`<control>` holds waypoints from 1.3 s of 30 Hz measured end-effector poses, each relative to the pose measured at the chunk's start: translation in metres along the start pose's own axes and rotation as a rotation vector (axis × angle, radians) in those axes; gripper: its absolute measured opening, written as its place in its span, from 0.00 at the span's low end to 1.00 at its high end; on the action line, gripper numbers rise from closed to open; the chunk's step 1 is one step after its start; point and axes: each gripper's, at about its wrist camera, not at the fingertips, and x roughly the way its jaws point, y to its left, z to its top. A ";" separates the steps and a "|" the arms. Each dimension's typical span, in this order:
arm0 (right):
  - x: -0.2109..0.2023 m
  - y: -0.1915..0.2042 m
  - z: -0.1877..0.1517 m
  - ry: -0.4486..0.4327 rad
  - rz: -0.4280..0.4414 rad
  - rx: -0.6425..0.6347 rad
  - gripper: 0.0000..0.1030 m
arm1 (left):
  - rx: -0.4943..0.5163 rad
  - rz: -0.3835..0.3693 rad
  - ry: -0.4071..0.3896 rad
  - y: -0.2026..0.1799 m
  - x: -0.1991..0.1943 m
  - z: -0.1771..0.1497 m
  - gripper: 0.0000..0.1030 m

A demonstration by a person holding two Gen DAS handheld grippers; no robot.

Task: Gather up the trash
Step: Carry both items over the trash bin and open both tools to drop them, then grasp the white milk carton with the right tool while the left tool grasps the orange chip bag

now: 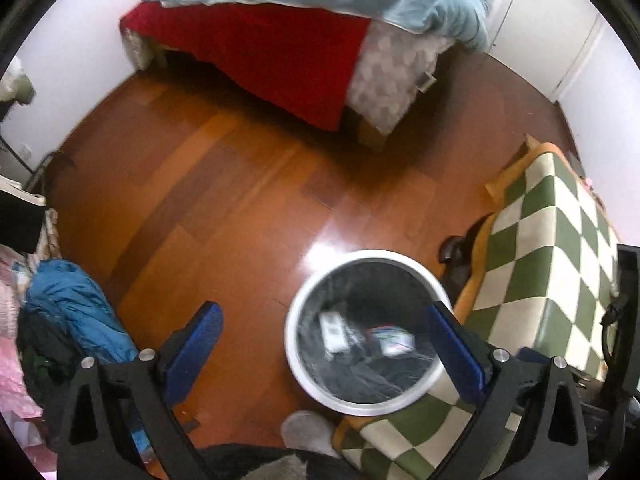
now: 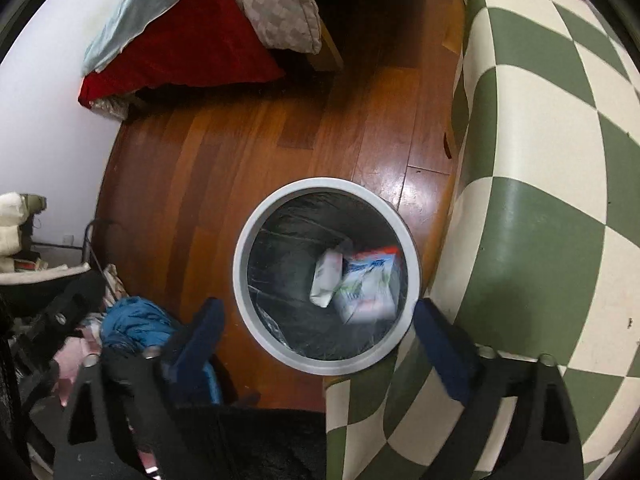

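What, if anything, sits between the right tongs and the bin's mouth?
Nothing visible. The right tongs are open and empty above the bin, whose mouth has no lid. Two packets already lie on the black liner inside. The checkered cloth only borders the rim on the right, not covering it.

No legible text anywhere. Printed packaging in the trash bin (image 2: 256,216): a white wrapper (image 2: 326,280) and a white pack w/ blue, green and red print (image 2: 366,288), both too blurred to read in right wrist view. Left wrist view shows same items, wrapper (image 1: 333,330) and pack (image 1: 394,340), also smeared; no brand, no. or label can be made out.
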 end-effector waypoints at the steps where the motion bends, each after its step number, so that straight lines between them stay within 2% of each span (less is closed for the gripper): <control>1: -0.002 0.004 -0.003 -0.006 -0.030 -0.018 0.95 | 0.009 0.018 -0.004 -0.001 -0.002 -0.002 1.00; 6: -0.018 0.011 -0.017 -0.034 -0.147 -0.080 0.96 | 0.045 0.062 -0.004 -0.002 -0.006 -0.014 1.00; 9: -0.022 0.010 -0.023 -0.043 -0.206 -0.096 0.97 | 0.051 0.056 0.008 0.000 -0.009 -0.021 1.00; 18: -0.045 0.011 -0.034 -0.078 -0.231 -0.130 0.97 | 0.077 0.069 -0.033 -0.003 -0.038 -0.032 1.00; 26: -0.089 0.016 -0.048 -0.148 -0.175 -0.136 0.97 | 0.088 0.066 -0.104 -0.007 -0.083 -0.037 1.00; 32: -0.144 0.016 -0.060 -0.234 -0.076 -0.118 0.97 | 0.106 0.073 -0.175 -0.023 -0.127 -0.037 1.00; 36: -0.186 0.005 -0.070 -0.286 0.001 -0.084 0.97 | 0.117 0.027 -0.228 -0.044 -0.154 -0.040 1.00; 39: -0.224 -0.022 -0.083 -0.334 0.023 -0.044 0.97 | 0.152 -0.004 -0.246 -0.073 -0.165 -0.047 1.00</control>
